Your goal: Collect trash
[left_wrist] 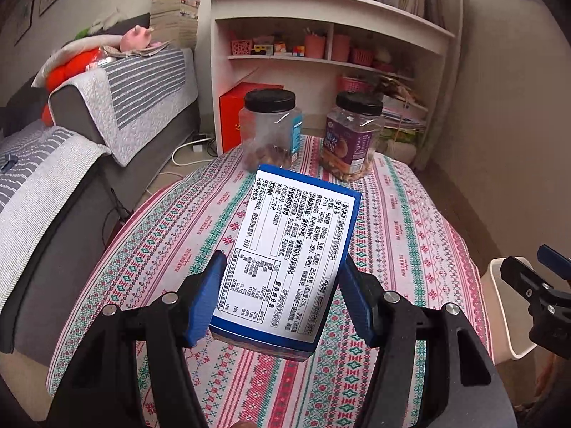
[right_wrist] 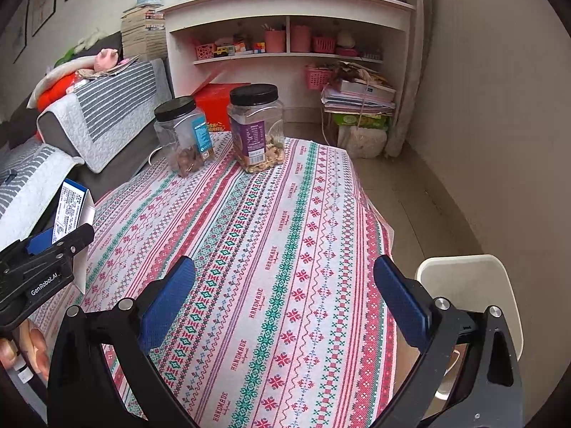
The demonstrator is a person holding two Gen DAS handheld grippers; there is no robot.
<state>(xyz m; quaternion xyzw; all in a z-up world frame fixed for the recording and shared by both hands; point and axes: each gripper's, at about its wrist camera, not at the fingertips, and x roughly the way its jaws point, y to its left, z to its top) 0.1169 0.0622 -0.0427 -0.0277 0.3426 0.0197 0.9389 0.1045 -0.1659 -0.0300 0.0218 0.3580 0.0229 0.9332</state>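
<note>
Currently the blue box (left_wrist: 292, 260) is clamped between the left gripper (left_wrist: 282, 296) pads and held above the patterned tablecloth (left_wrist: 392, 235). Right gripper (right_wrist: 285, 303) jaws are spread wide, nothing between them. White bin (right_wrist: 474, 285) is seen at 3 o'clock off the table edge; two jars (right_wrist: 255, 128) at 12 o'clock.

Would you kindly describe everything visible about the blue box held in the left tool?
The blue box looks like thin cardboard, with blue edges and a white panel of dense black print, including a table. The left tool clamps its near end between blue pads, holding it tilted above the patterned tablecloth, clear of the surface. In the right wrist view only a corner shows.
</note>
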